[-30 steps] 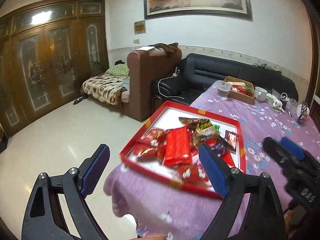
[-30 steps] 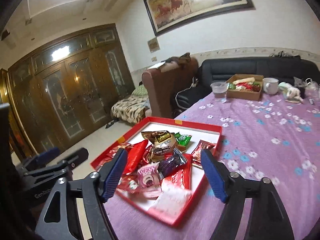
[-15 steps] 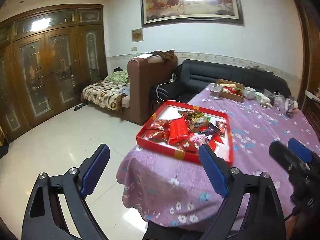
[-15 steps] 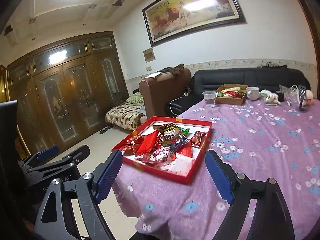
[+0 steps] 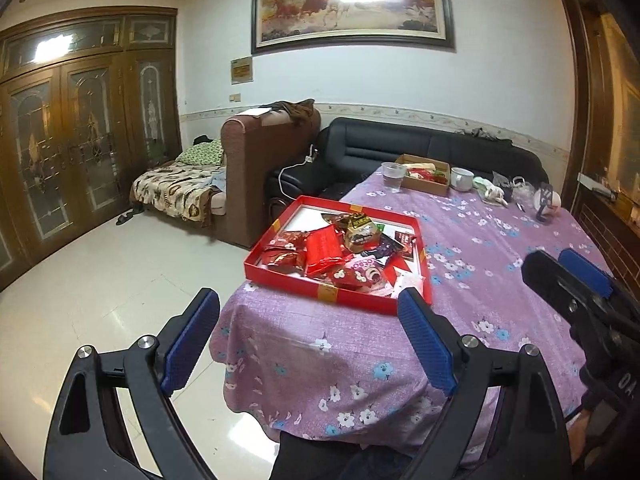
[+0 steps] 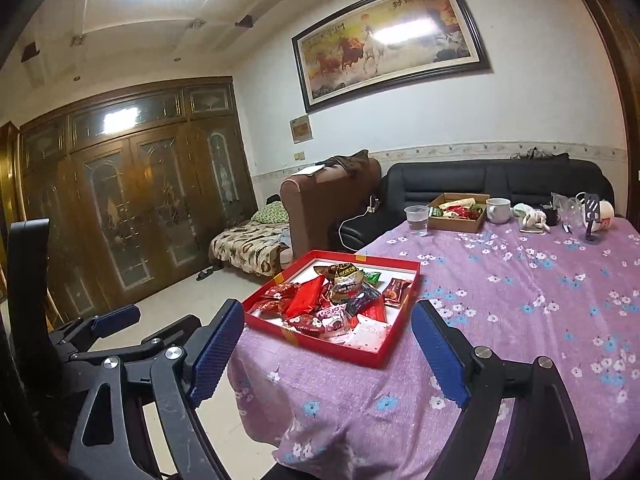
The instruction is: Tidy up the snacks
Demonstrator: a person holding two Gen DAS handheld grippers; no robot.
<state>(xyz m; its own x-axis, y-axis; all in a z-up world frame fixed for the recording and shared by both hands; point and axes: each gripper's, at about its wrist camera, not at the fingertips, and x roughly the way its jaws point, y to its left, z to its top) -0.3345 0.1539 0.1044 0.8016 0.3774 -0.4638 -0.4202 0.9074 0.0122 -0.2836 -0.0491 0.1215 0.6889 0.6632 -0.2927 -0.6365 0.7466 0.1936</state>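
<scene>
Left gripper (image 5: 310, 346) wide open, empty, near the red tray (image 5: 320, 287). Right gripper (image 6: 328, 352) likewise. Snacks (image 6: 336, 296) heaped inside the tray.

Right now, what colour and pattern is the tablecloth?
Purple tablecloth with small white and blue flowers; clearest in the right wrist view.

Snacks (image 5: 352, 248) in tray (image 5: 320, 289) on table (image 5: 500, 280)
</scene>
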